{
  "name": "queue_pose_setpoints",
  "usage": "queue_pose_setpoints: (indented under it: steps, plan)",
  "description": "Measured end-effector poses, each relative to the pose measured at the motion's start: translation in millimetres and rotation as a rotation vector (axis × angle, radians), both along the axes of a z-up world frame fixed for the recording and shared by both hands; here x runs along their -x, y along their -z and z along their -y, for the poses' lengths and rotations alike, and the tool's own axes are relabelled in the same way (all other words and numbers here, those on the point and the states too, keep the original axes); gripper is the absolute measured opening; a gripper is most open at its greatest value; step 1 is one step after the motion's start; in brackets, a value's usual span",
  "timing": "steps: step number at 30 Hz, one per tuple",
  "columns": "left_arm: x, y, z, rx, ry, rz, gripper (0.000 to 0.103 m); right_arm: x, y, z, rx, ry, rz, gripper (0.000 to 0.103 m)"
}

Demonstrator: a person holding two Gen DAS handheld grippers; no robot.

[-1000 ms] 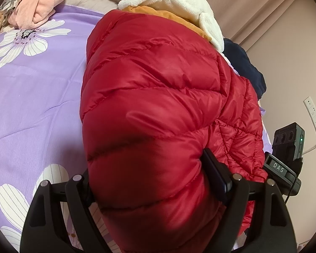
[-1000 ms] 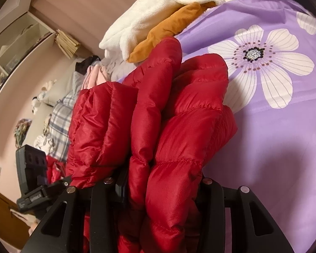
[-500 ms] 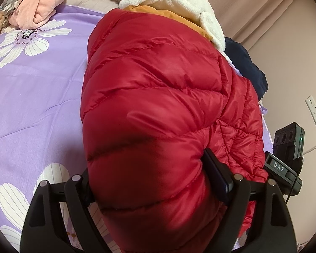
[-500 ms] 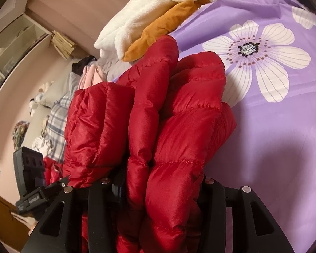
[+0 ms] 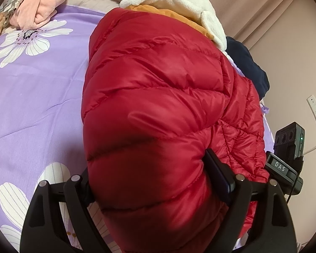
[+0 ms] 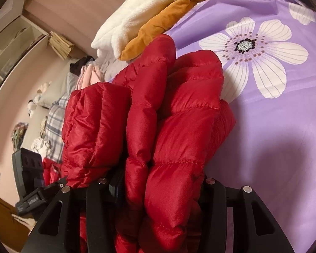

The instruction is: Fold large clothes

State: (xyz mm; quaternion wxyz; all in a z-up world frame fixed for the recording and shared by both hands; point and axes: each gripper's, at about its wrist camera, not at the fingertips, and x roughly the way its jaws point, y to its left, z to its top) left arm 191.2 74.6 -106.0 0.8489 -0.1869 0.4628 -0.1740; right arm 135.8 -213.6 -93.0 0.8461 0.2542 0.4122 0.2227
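Beyond the purple flowered bedspread (image 5: 31, 97) lie a pink garment (image 5: 40, 10) and white fleece (image 5: 179, 2) over orange cloth (image 6: 158, 27)

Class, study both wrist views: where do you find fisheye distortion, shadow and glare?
Left wrist view: the purple flowered bedsheet bulges, dark corners ring the frame, soft sheen on the red quilted puffer jacket, its near end shadowed. Right wrist view: the wall shelf curves, and a shadow lies on the sheet at lower right.
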Motion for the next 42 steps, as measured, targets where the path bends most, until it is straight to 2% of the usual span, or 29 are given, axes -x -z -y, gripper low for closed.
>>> queue_pose_setpoints:
  steps: [16, 42]
  plan:
    - [-0.4, -3.7, 3.4, -0.055, -0.010, 0.004, 0.092, -2.4, 3.0, 1.2, 0.018, 0.009, -0.026, 0.055]
    - [7.6, -12.5, 15.2, -0.141, -0.020, 0.026, 0.093, -2.3, 3.5, 4.4, 0.037, 0.019, -0.045, 0.063]
